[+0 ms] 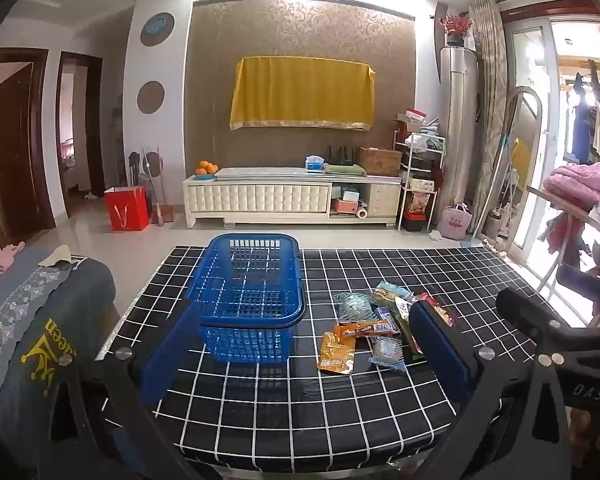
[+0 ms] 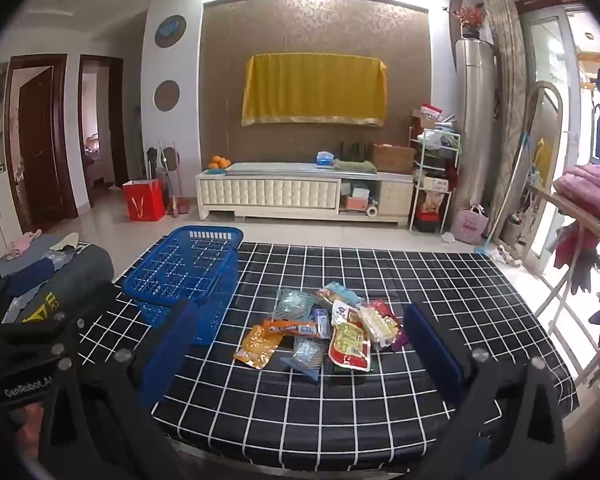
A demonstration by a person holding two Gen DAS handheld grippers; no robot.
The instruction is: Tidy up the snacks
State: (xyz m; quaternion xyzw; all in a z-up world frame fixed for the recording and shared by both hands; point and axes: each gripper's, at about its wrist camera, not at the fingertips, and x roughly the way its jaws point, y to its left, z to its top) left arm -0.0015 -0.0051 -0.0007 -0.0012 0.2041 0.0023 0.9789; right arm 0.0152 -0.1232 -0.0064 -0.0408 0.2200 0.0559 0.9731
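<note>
The blue basket [image 1: 249,296] stands empty on the black grid-patterned surface [image 1: 340,408], and the pile of snack packets [image 1: 380,320] lies just to its right, not touching it. The left gripper [image 1: 304,360] hovers over the near edge with its blue fingers [image 1: 168,352] spread wide and holding nothing; through them the basket is seen nearly head-on, so its slatted floor and near wall show clearly. From the right wrist the basket [image 2: 188,276] sits off to the left at an angle, and the pile [image 2: 324,328] lies almost centred between the right gripper's [image 2: 300,348] fingers [image 2: 432,348], which are likewise wide apart and empty. This view separates the packets better: an orange pouch [image 2: 258,346] at the near left, a long orange bar [image 2: 296,328] behind it, a clear blue-edged packet [image 2: 306,354], a red and yellow pouch [image 2: 350,348], and a pale packet [image 2: 380,326] at the right. In the left view the right finger hides part of the pile. Each view catches the other gripper's black frame at its edge.
</note>
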